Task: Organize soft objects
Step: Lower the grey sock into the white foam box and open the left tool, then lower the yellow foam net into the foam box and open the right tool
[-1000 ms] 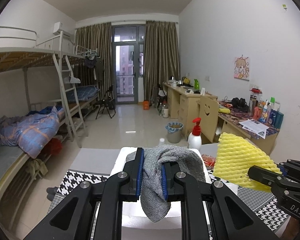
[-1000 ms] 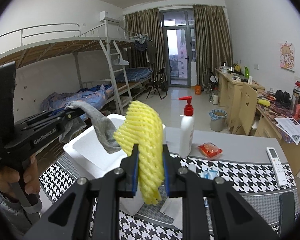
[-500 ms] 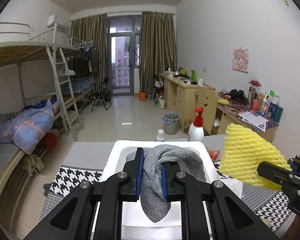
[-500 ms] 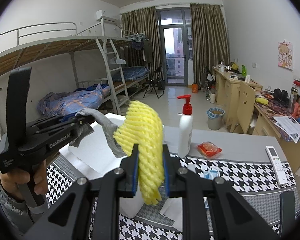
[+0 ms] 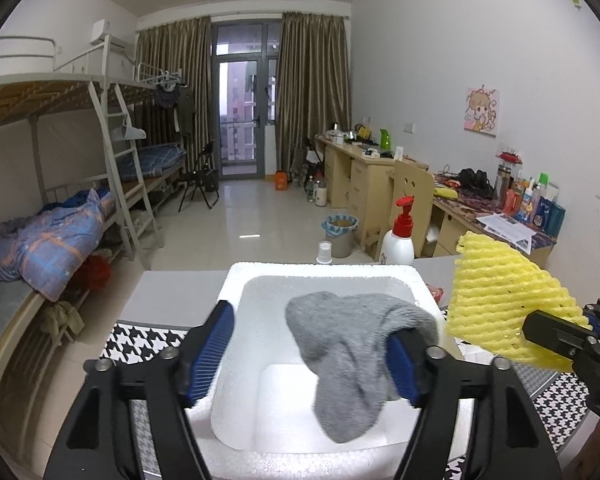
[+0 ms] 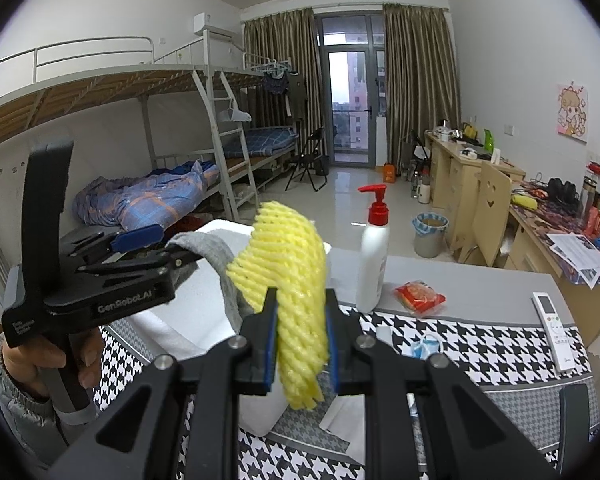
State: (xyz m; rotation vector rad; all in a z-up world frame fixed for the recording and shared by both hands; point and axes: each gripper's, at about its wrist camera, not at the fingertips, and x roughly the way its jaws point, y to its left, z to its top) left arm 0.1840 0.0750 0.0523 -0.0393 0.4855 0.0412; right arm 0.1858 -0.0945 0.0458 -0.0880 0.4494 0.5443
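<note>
Now the left claw [image 5: 312,354] is gaping wide, its grey sock [image 5: 352,356] draping one finger over the foam box [image 5: 416,280]; shake it free before the right claw [image 6: 302,346], pinching the yellow foam net [image 6: 288,268], is following.

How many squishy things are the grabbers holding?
2. A gray sock hangs off one finger of the open left gripper, over the white foam box. A yellow foam net is pinched in the right gripper.

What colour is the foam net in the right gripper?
Yellow; the foam net shows best in the right wrist view.
</note>
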